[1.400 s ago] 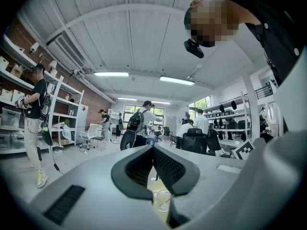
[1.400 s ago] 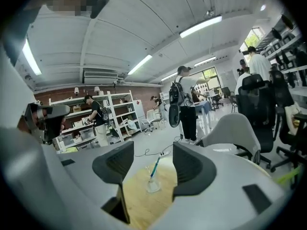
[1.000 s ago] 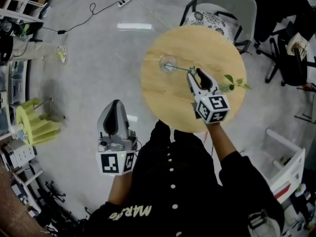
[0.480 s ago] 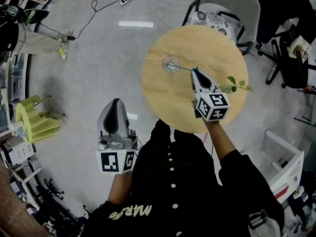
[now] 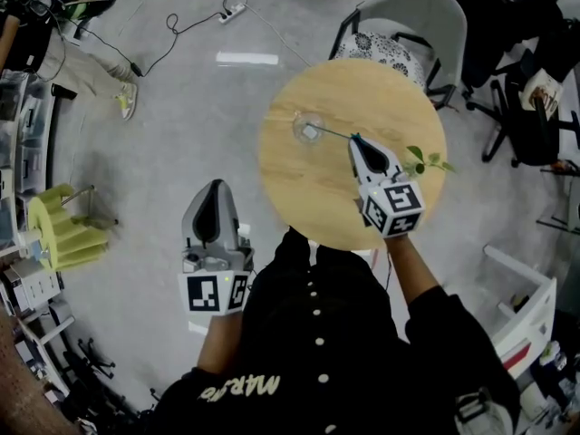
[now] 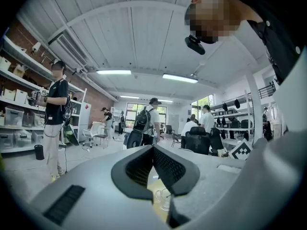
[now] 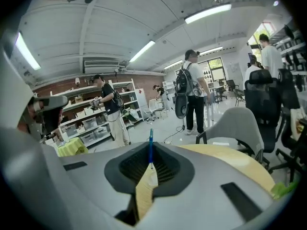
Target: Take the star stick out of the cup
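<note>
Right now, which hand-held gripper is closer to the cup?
The right. The right hand-held gripper is over the table, shut on the stick that reaches into the cup. The left hand-held gripper is off the table, above the floor, farther away.

Thin blue star stick [image 5: 333,135] leans out of the clear cup [image 5: 297,124].

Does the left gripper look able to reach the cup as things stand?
Probably yes: only floor and bare table lie between the left gripper and the cup, and the right gripper, shut on the star stick, sits on the cup's other side.
</note>
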`<state>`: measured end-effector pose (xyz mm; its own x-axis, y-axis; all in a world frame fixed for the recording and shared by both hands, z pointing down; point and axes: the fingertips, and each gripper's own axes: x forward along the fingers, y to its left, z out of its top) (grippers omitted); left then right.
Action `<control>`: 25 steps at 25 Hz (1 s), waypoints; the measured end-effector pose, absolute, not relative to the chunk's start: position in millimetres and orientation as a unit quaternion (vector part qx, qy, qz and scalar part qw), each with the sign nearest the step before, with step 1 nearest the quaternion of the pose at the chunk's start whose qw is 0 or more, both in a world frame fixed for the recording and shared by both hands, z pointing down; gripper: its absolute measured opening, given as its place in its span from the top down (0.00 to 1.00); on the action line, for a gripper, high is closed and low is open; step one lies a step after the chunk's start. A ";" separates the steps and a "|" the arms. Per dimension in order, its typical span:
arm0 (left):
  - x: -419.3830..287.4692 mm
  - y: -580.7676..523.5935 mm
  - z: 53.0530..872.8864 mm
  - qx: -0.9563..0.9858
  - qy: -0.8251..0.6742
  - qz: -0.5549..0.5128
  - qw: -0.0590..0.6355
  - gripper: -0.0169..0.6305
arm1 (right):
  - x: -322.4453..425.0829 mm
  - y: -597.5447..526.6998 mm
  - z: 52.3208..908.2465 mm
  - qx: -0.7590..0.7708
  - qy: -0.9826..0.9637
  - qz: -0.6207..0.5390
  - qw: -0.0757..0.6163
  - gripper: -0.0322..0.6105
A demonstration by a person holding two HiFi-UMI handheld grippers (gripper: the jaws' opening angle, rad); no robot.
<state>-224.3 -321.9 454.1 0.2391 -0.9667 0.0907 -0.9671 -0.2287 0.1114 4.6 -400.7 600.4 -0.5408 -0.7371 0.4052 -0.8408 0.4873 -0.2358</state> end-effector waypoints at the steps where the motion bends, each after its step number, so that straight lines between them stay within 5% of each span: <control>1: -222.4 -321.8 453.0 0.785 -0.615 0.000 0.072 0.97 | 6.2 -397.5 591.1 0.459 -0.857 0.196 0.126 0.92; 25: -179.1 -316.1 380.1 0.821 -0.568 -0.047 0.030 0.97 | 104.3 -325.0 382.8 0.553 -0.833 0.030 -0.005 0.92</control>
<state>-179.1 -316.1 380.1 0.3514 -0.9353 -0.0426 -0.9296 -0.3539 0.1028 104.3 -325.0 382.8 -0.3890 -0.9209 0.0247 -0.9204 0.3873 -0.0546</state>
